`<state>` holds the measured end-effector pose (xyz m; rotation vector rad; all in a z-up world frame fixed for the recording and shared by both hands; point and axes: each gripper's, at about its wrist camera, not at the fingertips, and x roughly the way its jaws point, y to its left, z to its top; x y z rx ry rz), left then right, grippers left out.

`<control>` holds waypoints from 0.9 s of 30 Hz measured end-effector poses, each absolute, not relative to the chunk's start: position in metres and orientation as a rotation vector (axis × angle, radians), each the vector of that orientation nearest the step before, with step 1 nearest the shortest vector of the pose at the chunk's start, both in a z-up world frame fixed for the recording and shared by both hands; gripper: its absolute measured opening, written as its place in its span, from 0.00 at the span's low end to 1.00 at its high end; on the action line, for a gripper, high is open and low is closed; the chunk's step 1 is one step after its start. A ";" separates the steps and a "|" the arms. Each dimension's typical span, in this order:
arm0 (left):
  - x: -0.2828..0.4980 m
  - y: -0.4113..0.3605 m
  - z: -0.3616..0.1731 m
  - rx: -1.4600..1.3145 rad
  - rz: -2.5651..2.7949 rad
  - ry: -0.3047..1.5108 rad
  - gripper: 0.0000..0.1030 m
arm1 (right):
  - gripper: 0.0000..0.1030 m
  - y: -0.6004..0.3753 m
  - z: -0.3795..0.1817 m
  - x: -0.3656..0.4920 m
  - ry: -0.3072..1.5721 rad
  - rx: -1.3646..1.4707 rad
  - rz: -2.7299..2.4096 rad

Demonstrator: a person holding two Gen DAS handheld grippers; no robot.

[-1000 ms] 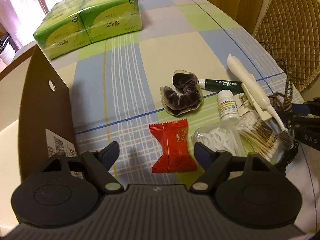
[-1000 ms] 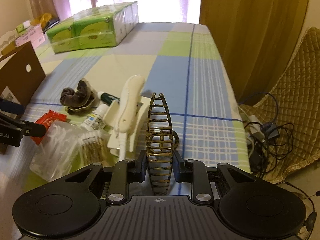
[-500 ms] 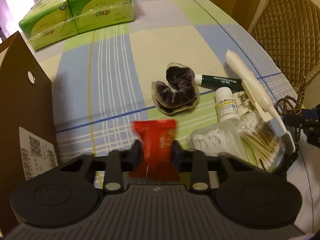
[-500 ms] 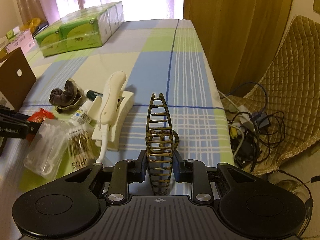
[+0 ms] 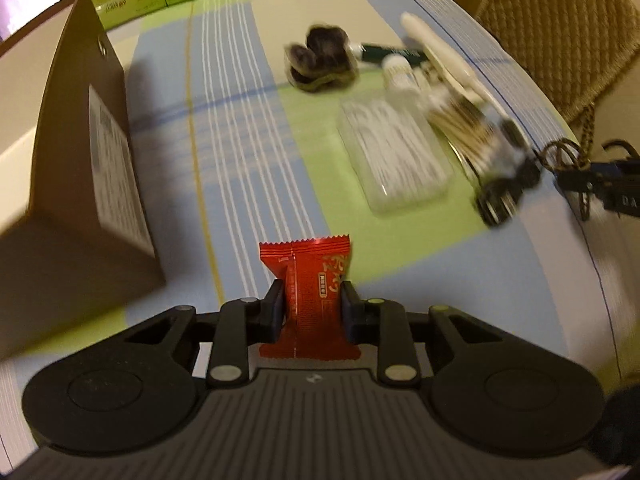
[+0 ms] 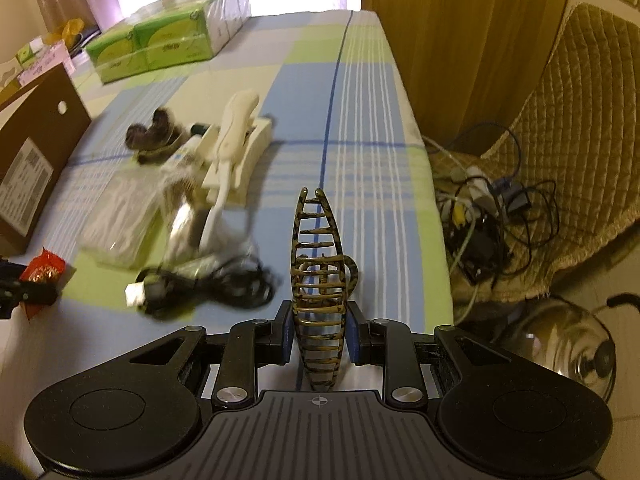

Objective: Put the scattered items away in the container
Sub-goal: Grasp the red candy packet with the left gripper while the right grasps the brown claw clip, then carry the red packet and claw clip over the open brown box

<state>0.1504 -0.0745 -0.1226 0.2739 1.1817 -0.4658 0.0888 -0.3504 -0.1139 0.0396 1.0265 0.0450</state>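
While clamped in left gripper (image 5: 311, 306), red crinkle-edged sachet (image 5: 307, 276) upright.

Left gripper (image 5: 311, 312) clamped on red packet (image 5: 310, 288), right gripper (image 6: 319, 334) clamped on hair claw (image 6: 319, 280)

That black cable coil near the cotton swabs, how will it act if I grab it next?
The black cable coil looks loosely wound, so it would probably sag and unravel when lifted. A white plug end sticks out and may dangle. It seems to touch the cotton swabs, possibly dragging them.
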 end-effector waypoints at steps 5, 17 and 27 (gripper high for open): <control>0.146 -0.075 -0.122 0.255 -0.452 1.168 0.35 | 0.67 -0.343 -0.114 0.083 1.016 0.021 0.037; 0.141 -0.086 -0.125 0.286 -0.454 1.077 0.30 | 0.29 -0.335 -0.117 0.093 0.968 -0.003 0.015; 0.117 -0.077 -0.117 0.284 -0.439 1.076 0.21 | 0.29 -0.322 -0.104 0.064 0.960 0.010 0.082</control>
